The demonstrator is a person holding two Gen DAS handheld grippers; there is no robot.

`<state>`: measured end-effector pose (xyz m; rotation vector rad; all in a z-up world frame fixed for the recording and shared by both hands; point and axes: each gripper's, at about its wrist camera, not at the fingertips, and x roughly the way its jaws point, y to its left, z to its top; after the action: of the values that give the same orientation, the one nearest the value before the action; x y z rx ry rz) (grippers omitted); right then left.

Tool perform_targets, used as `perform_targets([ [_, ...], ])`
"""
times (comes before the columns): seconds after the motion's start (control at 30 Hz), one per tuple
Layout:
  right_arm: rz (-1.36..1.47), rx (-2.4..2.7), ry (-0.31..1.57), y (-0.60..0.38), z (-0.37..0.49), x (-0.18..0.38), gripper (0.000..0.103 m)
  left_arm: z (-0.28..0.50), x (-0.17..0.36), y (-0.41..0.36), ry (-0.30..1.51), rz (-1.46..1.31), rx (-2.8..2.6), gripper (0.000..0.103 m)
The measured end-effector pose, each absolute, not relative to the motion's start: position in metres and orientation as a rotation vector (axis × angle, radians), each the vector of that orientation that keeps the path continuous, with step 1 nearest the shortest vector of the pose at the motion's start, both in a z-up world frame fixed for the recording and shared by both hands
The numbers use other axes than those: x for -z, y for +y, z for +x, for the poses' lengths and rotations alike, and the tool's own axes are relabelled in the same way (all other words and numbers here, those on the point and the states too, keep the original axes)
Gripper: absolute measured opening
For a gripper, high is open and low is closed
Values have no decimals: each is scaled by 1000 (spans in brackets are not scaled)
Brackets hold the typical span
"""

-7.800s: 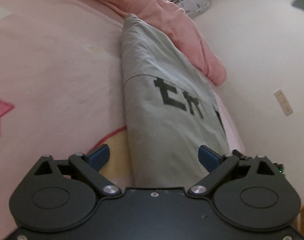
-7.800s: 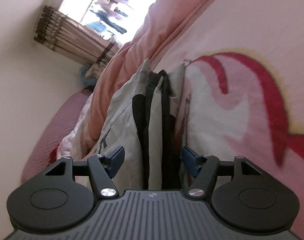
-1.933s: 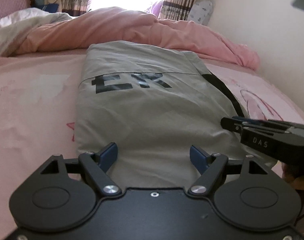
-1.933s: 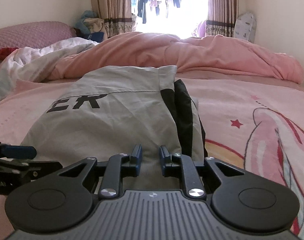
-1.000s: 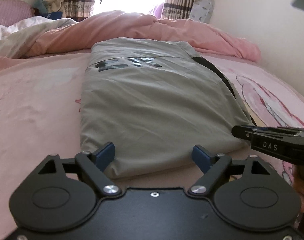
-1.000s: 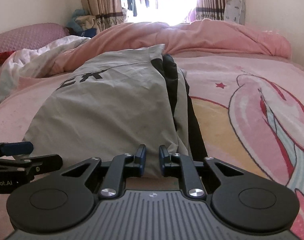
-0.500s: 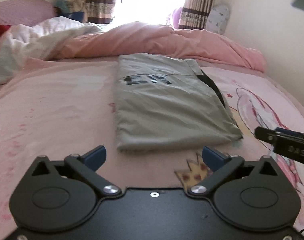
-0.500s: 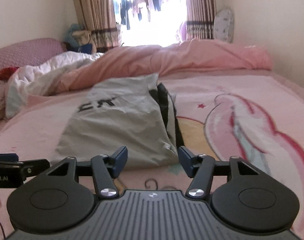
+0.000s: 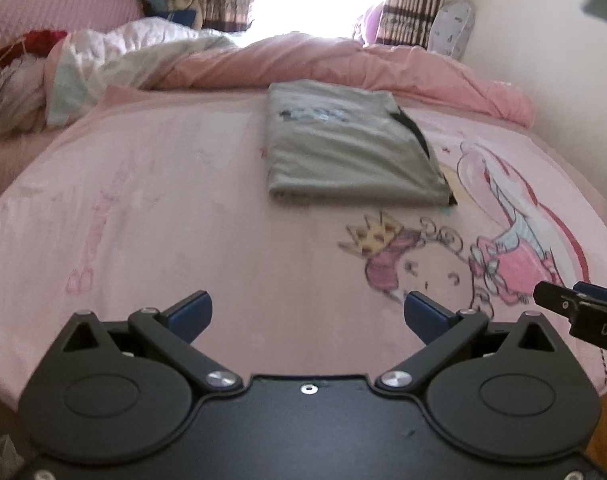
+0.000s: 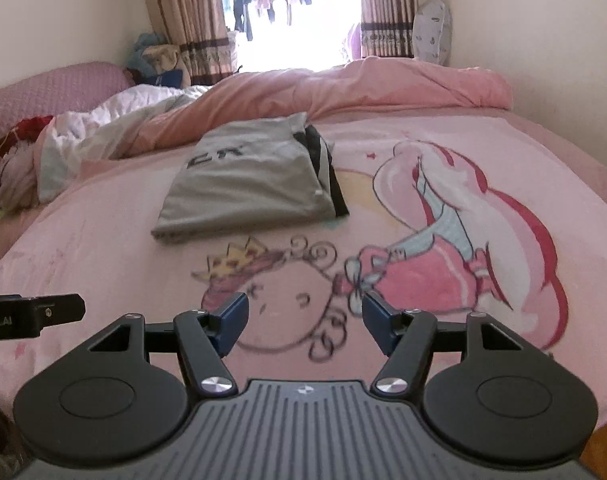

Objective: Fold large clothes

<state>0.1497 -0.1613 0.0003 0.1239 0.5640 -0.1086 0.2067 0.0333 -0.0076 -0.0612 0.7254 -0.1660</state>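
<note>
Here, the bed fills most of both views, covered by a pink sheet with a cartoon print. A rumpled pink duvet lies along its far side, in front of a bright window with striped curtains. The grey garment lies folded into a rectangle in the middle of the bed, dark lettering on top and a black edge showing along its right side; it rests flat, well apart from both tools. The left gripper hangs over the near part of the sheet, fingers spread wide with nothing between them. The right gripper is beside it, its fingers apart after just opening, also empty.
</note>
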Motion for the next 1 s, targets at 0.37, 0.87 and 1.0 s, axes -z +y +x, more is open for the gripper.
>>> perform_targets([
  [0.37,120,99,579,-156,143,6,76,196,7,34,726,-40,155,103],
  [0.87,123,105,594,-158,148,9,76,202,7,34,746,-33,150,103],
  [1.0,123,107,596,-159,149,10,76,202,8,35,747,-33,148,103],
])
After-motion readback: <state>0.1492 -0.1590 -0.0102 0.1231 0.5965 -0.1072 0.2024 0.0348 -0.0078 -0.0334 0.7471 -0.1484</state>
